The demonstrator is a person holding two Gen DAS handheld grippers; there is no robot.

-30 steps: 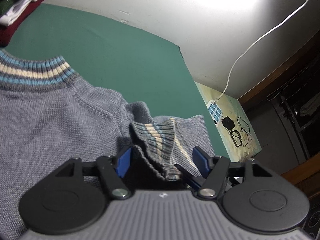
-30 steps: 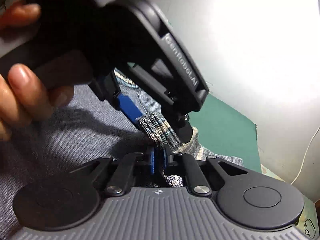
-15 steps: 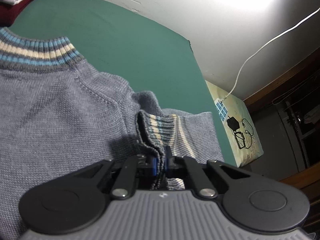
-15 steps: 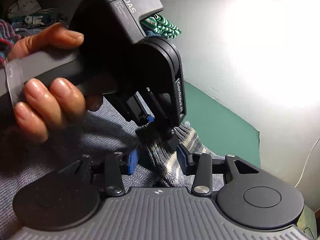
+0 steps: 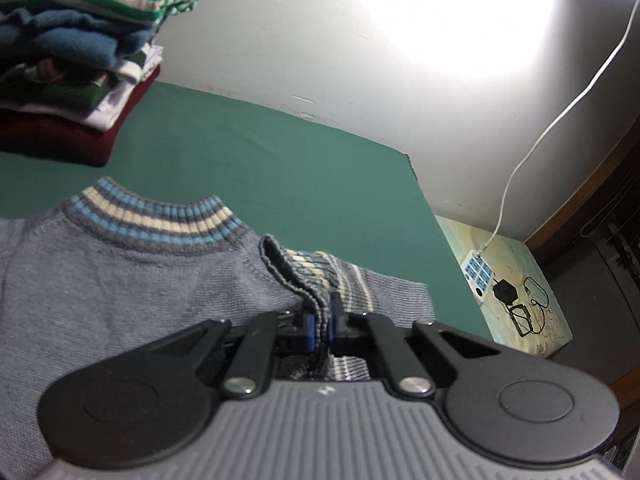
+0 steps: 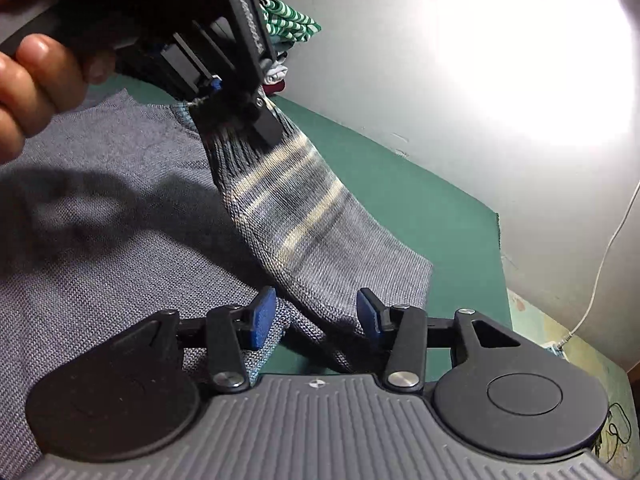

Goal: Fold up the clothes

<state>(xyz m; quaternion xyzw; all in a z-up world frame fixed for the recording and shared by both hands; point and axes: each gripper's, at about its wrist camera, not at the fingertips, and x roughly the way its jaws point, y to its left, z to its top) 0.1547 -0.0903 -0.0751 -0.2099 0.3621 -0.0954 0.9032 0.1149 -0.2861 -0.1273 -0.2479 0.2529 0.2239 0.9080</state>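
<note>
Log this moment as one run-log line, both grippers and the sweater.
left gripper: shut on sleeve cuff, lifted | right gripper: opening, pads off sleeve | sweater: flat on green surface

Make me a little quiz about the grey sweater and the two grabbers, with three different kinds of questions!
1. True or false: the left gripper is shut on the sweater cuff.
2. Which colour is the bed sheet? A red, B green, C yellow.
3. Fill in: the stack of folded clothes sits on the ____.

Key: 1 true. 2 B. 3 sheet. Extra: the right gripper is opening, its pads clear of the sleeve between them.
</note>
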